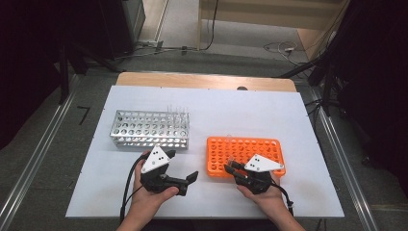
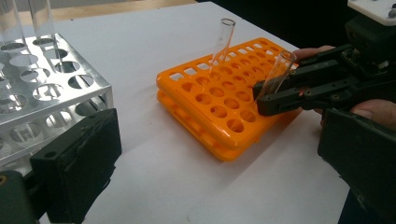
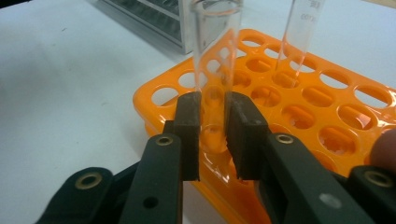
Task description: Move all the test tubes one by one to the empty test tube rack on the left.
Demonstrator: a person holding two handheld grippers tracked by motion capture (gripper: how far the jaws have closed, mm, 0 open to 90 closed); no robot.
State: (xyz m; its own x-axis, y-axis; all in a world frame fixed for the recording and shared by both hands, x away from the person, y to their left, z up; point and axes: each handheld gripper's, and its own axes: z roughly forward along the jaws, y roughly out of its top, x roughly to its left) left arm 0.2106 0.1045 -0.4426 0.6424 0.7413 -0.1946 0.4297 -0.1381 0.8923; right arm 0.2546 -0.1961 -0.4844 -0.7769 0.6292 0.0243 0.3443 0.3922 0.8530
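My right gripper is shut on a clear glass test tube, gripping it near its lower end over the near-left corner of the orange tube rack. The tube leans slightly, its bottom at a corner hole. A second glass tube stands tilted in a hole farther back. In the high view the right gripper sits at the orange rack's front edge. My left gripper rests open and holds nothing, left of the rack. Its view shows the held tube and the standing tube.
A metal tube rack stands at the left of the white table top, with a few glass tubes at its back right corner. The same rack is close to my left jaw. White surface lies between the two racks.
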